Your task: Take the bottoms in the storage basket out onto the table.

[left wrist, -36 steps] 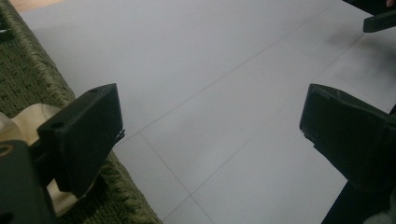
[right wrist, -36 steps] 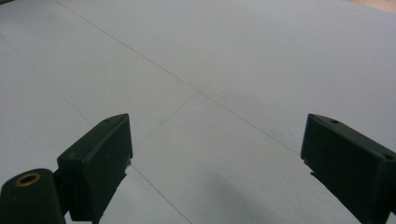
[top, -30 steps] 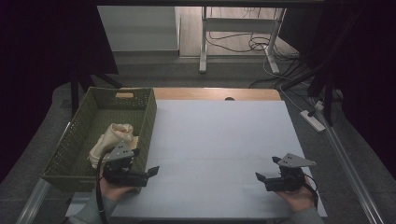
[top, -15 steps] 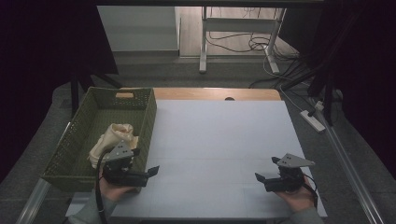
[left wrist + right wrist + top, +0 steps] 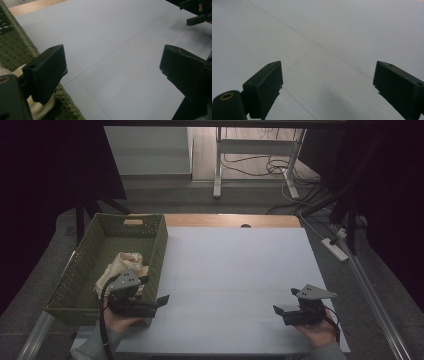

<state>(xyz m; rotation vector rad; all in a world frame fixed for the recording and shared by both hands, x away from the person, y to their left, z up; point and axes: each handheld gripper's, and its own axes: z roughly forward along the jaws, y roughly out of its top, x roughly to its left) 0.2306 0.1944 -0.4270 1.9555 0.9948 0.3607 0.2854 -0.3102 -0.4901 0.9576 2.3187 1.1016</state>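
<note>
cloth [image 5: 121, 267] in basket [image 5: 90, 251] — beside left gripper [image 5: 162, 300], jaws apart

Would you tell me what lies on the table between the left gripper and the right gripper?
Nothing: in the high view the white table top is bare between the left gripper and the right gripper.

Both black grippers, left gripper [image 5: 162, 299] and right gripper [image 5: 278, 309], carry grey three-cornered plates, blocky jaws and black cables
</note>
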